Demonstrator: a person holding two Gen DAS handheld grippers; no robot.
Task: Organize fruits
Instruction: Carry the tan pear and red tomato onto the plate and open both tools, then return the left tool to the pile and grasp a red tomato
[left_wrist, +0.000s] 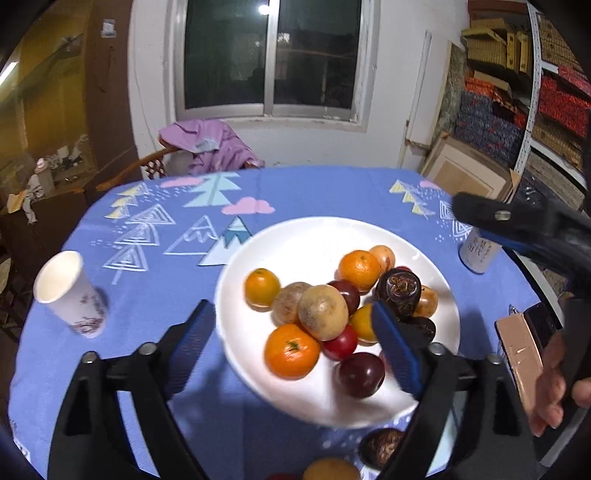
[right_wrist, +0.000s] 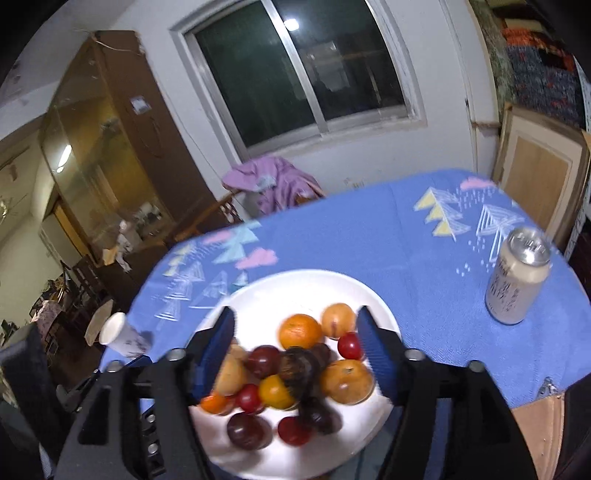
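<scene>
Both tongs gape wide and empty above the white plate (left_wrist: 295, 236) on the blue-clothed tabletop (left_wrist: 314, 188): the left tongs (left_wrist: 291, 334) and the right tongs (right_wrist: 295, 341). The fruits (left_wrist: 323, 312), oranges, plums and passion fruits, lie heaped on the plate, a paper cup (left_wrist: 70, 295) to its left and a drink can (right_wrist: 517, 277) to its right.

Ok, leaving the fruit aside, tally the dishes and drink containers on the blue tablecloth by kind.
white plate: 1
paper cup: 1
drink can: 1
Total: 3
</scene>
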